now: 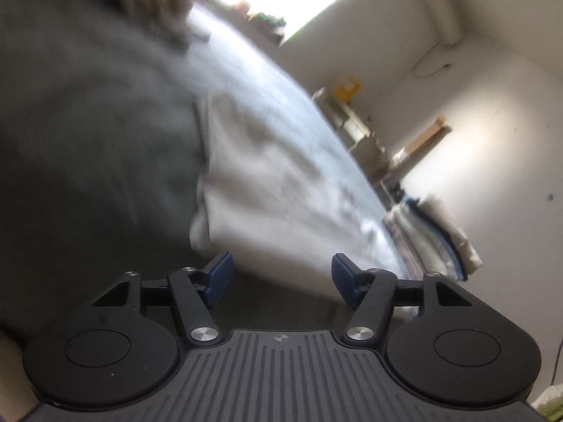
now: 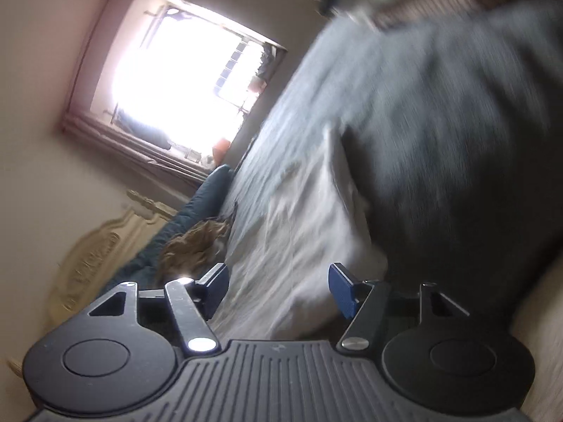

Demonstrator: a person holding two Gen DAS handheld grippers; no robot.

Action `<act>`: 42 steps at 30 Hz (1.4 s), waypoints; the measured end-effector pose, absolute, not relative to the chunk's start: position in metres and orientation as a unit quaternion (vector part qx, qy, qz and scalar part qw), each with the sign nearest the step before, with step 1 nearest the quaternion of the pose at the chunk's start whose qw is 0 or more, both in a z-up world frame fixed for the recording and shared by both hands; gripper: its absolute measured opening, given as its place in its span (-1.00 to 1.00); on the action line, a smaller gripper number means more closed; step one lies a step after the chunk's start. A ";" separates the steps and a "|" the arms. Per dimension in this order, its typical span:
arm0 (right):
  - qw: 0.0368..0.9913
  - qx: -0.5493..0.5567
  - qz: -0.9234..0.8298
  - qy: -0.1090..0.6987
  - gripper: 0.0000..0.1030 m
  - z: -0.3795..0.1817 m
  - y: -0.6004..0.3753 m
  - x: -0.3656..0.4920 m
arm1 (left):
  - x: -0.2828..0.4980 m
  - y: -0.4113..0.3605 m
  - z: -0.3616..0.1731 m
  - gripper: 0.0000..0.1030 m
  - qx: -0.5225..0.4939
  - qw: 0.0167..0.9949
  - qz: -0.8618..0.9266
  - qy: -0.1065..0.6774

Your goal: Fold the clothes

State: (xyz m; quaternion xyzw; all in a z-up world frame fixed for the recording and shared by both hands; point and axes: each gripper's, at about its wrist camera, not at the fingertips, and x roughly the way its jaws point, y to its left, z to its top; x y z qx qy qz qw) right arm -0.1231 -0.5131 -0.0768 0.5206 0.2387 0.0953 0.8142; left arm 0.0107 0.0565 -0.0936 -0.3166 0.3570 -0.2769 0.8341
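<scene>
Both views tilted and blurred. Observed a bed (image 1: 281, 81) under a pale blue-grey striped cover, running toward a bright, overexposed window (image 2: 183, 81) with a pinkish frame and a barred grille; small pots on its sill. Noted plain off-white walls (image 1: 492, 112), sunlit in patches. Found a wall-mounted white unit (image 1: 440, 14) with a trailing cord near the ceiling corner. Recorded stacked boxes and shelving (image 1: 366, 133) along the wall beyond the bed, with a pile of folded bedding (image 1: 429, 239) beside them. Saw a carved cream headboard (image 2: 102, 246), dark blue pillow (image 2: 190, 218) against it.
</scene>
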 end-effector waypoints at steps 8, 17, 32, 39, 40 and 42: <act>0.770 0.583 0.077 0.248 0.31 -0.123 -0.516 -0.099 | 0.030 0.048 -0.120 0.22 -0.376 0.827 -0.251 0.335; 0.777 0.588 0.073 0.214 0.26 -0.120 -0.525 -0.089 | 0.033 0.056 -0.116 0.19 -0.395 0.836 -0.235 0.298; 0.797 0.550 0.086 0.235 0.04 -0.110 -0.528 -0.056 | 0.040 0.059 -0.121 -0.29 -0.396 0.836 -0.225 0.307; 0.803 0.544 0.102 0.223 -0.31 -0.104 -0.529 -0.059 | 0.039 0.062 -0.122 -0.35 -0.399 0.833 -0.223 0.313; 0.805 0.541 0.100 0.222 -0.31 -0.102 -0.529 -0.058 | 0.039 0.062 -0.122 -0.35 -0.398 0.833 -0.223 0.313; 0.810 0.533 0.094 0.228 -0.31 -0.102 -0.531 -0.056 | 0.040 0.062 -0.122 -0.35 -0.396 0.834 -0.222 0.314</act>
